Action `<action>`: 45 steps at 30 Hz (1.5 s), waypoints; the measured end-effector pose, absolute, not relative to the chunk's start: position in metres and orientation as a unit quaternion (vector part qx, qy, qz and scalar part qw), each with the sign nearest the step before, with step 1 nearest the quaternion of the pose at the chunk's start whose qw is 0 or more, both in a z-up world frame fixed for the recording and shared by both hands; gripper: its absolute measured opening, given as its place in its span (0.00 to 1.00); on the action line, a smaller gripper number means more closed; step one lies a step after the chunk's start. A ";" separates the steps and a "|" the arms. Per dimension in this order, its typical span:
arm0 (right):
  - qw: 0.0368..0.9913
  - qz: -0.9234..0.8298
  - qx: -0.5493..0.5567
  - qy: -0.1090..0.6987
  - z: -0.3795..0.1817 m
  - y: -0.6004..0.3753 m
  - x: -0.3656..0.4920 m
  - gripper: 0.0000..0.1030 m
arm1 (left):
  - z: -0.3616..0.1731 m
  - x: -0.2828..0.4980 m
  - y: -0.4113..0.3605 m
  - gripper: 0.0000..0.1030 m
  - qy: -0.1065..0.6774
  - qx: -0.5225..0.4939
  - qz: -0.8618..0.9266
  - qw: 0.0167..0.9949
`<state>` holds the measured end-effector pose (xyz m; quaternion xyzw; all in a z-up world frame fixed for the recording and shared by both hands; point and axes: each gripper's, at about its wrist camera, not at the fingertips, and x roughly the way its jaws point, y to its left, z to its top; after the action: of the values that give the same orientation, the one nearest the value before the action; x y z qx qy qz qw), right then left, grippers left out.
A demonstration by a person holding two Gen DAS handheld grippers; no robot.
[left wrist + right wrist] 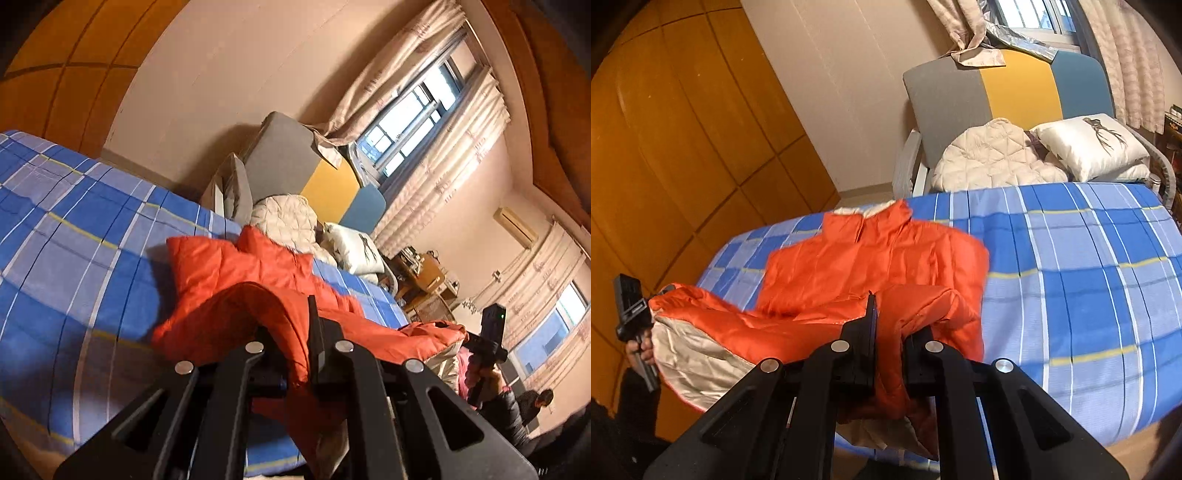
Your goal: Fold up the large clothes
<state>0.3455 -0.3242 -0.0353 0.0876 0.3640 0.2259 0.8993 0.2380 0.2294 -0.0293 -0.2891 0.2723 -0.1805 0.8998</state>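
Both jaws pinch the orange jacket (879, 258) hem; left gripper (295, 332) and right gripper (890, 325) face the collar (868, 221) straight ahead.

The left tongs (295, 332) are clamped nearly closed on a fold of the jacket (236, 269), which drapes over the left finger while the right finger (314, 332) stands bare against the cloth. The right tongs (890, 332) pinch another fold of it, the cloth bunched between the two black fingers and hanging below them; the left finger (870, 321) shows as a thin upright blade. Each camera sees the other tool off to the side, gripped by a hand: the right hand (487, 376) with a dark sleeve behind it, the left hand (646, 347) low at the frame's edge.
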 end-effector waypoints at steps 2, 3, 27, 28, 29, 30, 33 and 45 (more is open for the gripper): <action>0.897 0.223 0.096 0.369 -0.038 -0.323 0.370 0.09 | -0.030 0.260 0.231 0.07 0.275 -0.292 -0.176 0.899; 0.896 0.221 0.100 0.373 -0.040 -0.323 0.381 0.09 | -0.030 0.271 0.231 0.07 0.279 -0.293 -0.173 0.898; 0.848 0.149 0.179 0.476 -0.126 -0.315 0.565 0.09 | -0.119 0.495 0.248 0.10 0.397 -0.315 -0.061 0.860; 0.847 0.149 0.183 0.476 -0.126 -0.315 0.567 0.10 | -0.119 0.496 0.246 0.10 0.400 -0.309 -0.058 0.861; 0.847 0.152 0.185 0.475 -0.126 -0.315 0.568 0.10 | -0.120 0.498 0.245 0.10 0.404 -0.304 -0.054 0.861; 0.845 0.154 0.191 0.475 -0.127 -0.316 0.568 0.12 | -0.120 0.500 0.244 0.11 0.407 -0.302 -0.055 0.860; 0.837 0.169 0.221 0.470 -0.128 -0.320 0.569 0.26 | -0.117 0.499 0.245 0.25 0.405 -0.303 -0.058 0.860; 0.803 0.213 0.392 0.396 -0.110 -0.349 0.563 0.81 | -0.097 0.482 0.262 0.75 0.380 -0.345 -0.076 0.855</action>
<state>0.5631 -0.3488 -0.1104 0.3924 0.3955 0.2127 0.8027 0.4823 0.2617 -0.0969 -0.3450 0.3796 -0.0758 0.8550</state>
